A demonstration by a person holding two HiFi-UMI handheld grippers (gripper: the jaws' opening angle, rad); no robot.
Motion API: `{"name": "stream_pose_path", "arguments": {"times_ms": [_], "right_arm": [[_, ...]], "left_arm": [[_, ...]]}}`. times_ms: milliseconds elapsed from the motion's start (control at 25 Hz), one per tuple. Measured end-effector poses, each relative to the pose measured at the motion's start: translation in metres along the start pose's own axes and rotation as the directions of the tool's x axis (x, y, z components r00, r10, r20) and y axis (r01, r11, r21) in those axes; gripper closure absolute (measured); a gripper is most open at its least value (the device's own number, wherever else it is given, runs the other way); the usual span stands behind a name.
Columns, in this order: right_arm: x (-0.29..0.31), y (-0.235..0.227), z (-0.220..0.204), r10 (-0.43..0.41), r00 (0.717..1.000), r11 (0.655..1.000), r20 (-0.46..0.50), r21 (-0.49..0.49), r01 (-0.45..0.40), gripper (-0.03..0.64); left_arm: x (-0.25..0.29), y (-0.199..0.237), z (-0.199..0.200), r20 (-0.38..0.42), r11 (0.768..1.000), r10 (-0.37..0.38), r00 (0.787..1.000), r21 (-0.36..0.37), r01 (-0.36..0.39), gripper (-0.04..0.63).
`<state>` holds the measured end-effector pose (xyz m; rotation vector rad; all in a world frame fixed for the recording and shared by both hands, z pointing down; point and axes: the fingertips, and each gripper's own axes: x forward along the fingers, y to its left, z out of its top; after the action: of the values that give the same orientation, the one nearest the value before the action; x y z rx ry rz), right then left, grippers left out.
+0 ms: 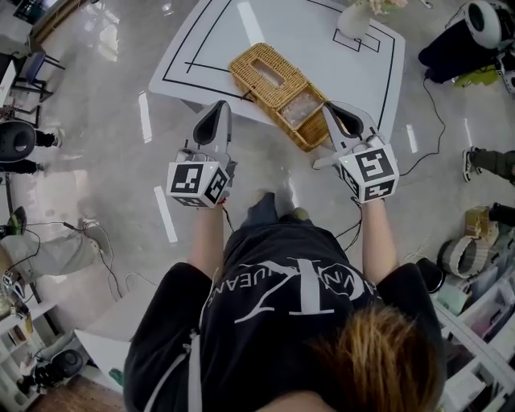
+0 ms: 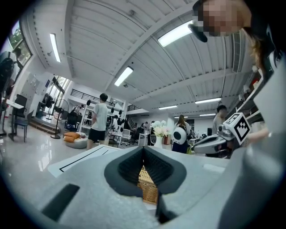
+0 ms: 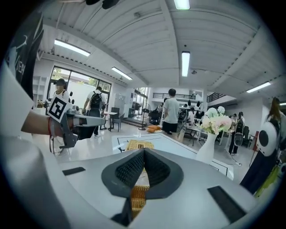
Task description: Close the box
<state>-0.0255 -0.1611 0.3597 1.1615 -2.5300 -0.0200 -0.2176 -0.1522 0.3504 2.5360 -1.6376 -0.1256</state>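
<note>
A wicker box (image 1: 278, 87) lies slantwise on the white table (image 1: 201, 48), near its front edge. Its far half has a slotted top (image 1: 261, 71); its near half (image 1: 302, 109) stands open with something clear inside. My left gripper (image 1: 221, 107) hovers just left of the box, jaws shut and empty. My right gripper (image 1: 330, 107) is at the box's near right end, also shut with nothing in it. In the left gripper view the wicker (image 2: 149, 188) shows below the closed jaws (image 2: 143, 150). In the right gripper view the wicker (image 3: 139, 144) lies beyond the closed jaws (image 3: 144, 151).
A white vase of flowers (image 1: 354, 16) stands at the table's far right corner (image 3: 208, 147). Black lines mark the tabletop. Cables (image 1: 434, 121) trail on the floor to the right. Several people stand in the room behind (image 2: 99, 118).
</note>
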Motion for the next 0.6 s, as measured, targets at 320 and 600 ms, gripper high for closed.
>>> {"name": "stream_pose_path", "arguments": {"times_ms": [320,600], "right_arm": [[-0.039,-0.02,0.006,-0.004,0.996,0.997,0.085,0.073,-0.002,0.618],[-0.059,-0.024,0.004,0.005,0.991,0.995,0.133,0.101,-0.019,0.618]], "left_arm": [[-0.009,-0.03,0.019,0.043,1.0,0.027,0.999,0.004,-0.027,0.586],[-0.026,-0.047,0.02,0.057,0.998,0.057,0.997,0.018,-0.058,0.586]]}}
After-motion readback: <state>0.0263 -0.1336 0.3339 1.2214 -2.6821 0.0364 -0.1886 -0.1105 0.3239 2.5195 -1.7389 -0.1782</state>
